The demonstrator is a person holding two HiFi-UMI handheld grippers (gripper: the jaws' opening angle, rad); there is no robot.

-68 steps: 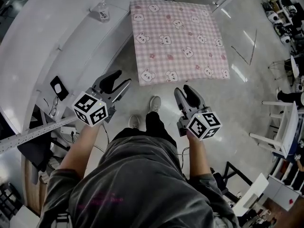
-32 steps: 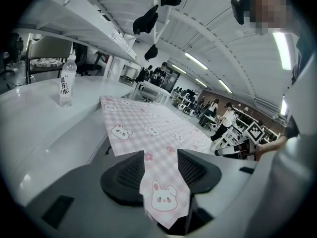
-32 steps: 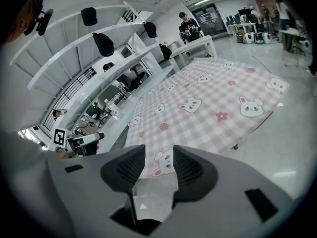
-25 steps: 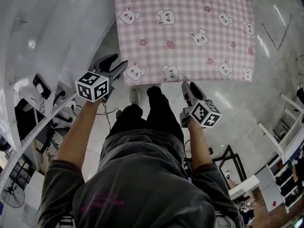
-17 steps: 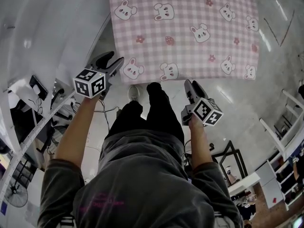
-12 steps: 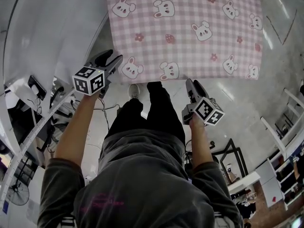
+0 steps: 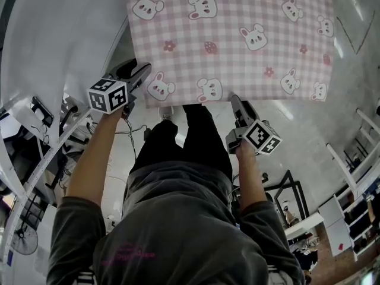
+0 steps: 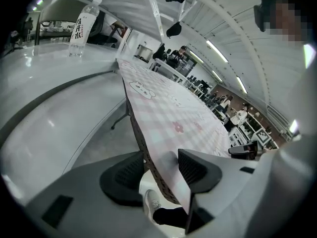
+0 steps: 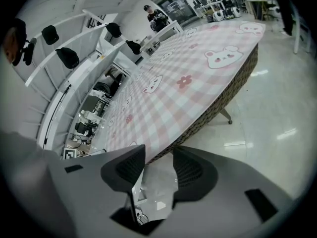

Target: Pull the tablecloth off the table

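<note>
Tablecloth [image 7: 237, 34], pink check with animal faces, lay spread flat over the table [image 9: 223, 102]. You held your left gripper [image 7: 141, 70] and right gripper [image 7: 237, 103] at its near edge. Both jaws stood wide apart around the hem, clamping nothing, seemingly lined up to grip it.

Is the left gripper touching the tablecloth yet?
Cannot tell. In the left gripper view the tablecloth edge runs between the open jaws of the left gripper; floor shows beside one jaw, but the other hides any contact.
</note>
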